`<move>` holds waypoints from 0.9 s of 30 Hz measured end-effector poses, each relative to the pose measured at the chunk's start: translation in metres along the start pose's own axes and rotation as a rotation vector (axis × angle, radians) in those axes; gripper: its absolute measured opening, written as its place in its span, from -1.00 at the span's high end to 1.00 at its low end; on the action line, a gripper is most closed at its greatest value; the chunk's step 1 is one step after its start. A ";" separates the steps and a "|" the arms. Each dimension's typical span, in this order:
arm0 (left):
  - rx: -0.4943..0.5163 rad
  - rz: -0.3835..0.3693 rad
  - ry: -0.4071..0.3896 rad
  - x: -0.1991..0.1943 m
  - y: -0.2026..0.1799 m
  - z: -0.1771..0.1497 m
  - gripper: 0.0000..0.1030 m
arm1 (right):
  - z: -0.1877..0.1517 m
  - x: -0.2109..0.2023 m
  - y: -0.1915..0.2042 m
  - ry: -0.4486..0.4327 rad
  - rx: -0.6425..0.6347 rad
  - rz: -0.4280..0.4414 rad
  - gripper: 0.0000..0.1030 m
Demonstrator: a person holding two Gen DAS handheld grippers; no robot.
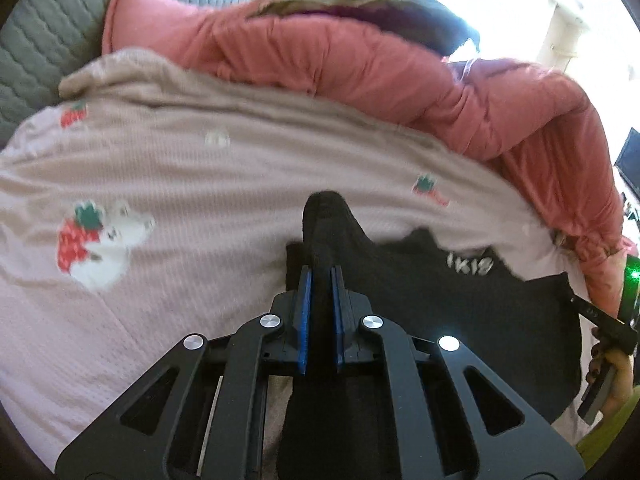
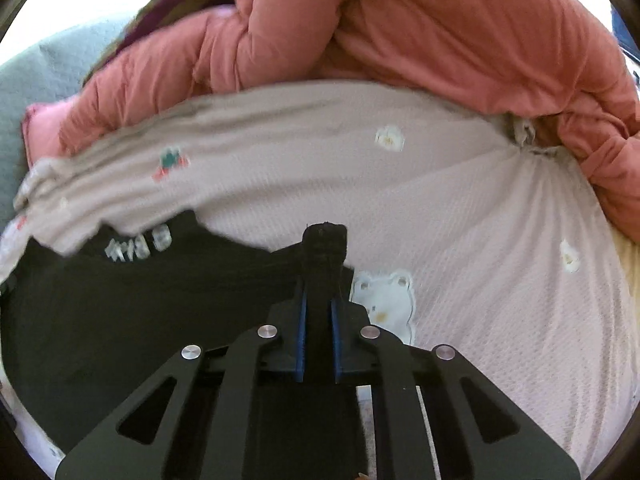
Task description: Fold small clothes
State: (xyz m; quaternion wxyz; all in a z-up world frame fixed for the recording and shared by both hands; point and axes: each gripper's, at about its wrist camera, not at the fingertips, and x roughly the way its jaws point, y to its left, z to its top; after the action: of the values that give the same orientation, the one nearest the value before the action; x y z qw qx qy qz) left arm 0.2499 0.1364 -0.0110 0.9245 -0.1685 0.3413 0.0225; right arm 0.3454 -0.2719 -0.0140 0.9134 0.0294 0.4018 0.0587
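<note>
Both grippers are clamped on the same small black knit garment with white lettering, one at each upper corner. Left gripper: blue-padded jaws drawn close, pinching a bunched fold of the black fabric that pokes up past the fingertips. Right gripper: same condition, blue pads pressed onto a rolled tuft of the black cloth that stands above the tips. The black garment hangs or stretches between the two tools, its white lettering visible near the neckline in both wrist views; motion blur softens the letters, so they cannot be read. It is held over a pale pink waffle-textured blanket printed with strawberries and white bears, which spreads across most of each view. Whether the lower hem touches the blanket cannot be told. Behind the blanket lies a crumpled salmon-pink ribbed cloth, heaped along the far edge. A dark multicoloured patterned textile rests on top of that heap. A grey quilted surface shows at the far left of the left wrist view. At that view's right edge, part of the right-hand tool and the person's right hand are visible.
</note>
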 end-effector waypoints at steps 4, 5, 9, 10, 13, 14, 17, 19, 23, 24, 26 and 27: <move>0.001 0.016 -0.021 0.001 0.000 0.007 0.93 | 0.012 0.008 -0.013 0.005 0.068 0.014 0.83; 0.000 0.025 -0.012 0.005 0.002 0.006 0.93 | 0.012 0.015 -0.015 0.025 0.080 0.016 0.83; -0.006 0.088 0.060 0.028 0.011 -0.005 0.92 | -0.001 0.043 -0.012 0.104 0.067 -0.035 0.79; -0.001 0.107 0.083 0.035 0.013 -0.009 0.91 | -0.004 0.045 -0.010 0.104 0.055 -0.050 0.73; -0.014 0.131 0.119 0.045 0.020 -0.018 0.86 | -0.011 0.046 -0.006 0.086 0.022 -0.085 0.65; -0.020 0.131 0.123 0.047 0.022 -0.019 0.84 | -0.011 0.045 -0.004 0.081 0.014 -0.095 0.62; -0.024 0.137 0.116 0.045 0.023 -0.020 0.74 | -0.012 0.040 -0.002 0.075 -0.017 -0.138 0.36; -0.019 0.147 0.110 0.042 0.023 -0.019 0.70 | -0.012 0.037 -0.004 0.076 -0.036 -0.154 0.20; -0.024 0.142 0.107 0.035 0.022 -0.023 0.69 | -0.014 0.027 -0.007 0.072 -0.047 -0.154 0.05; -0.024 0.143 0.106 0.034 0.022 -0.023 0.69 | -0.015 0.025 -0.007 0.070 -0.050 -0.155 0.04; -0.023 0.142 0.103 0.030 0.020 -0.024 0.69 | -0.017 0.019 -0.007 0.065 -0.048 -0.157 -0.01; -0.022 0.144 0.100 0.028 0.020 -0.023 0.69 | -0.018 0.015 -0.007 0.062 -0.044 -0.156 -0.03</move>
State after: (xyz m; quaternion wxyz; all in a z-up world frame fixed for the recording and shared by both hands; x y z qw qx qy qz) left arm 0.2536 0.1453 -0.0513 0.9003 -0.1547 0.3981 0.0843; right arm 0.3430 -0.2769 -0.0383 0.9028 -0.0241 0.4294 -0.0031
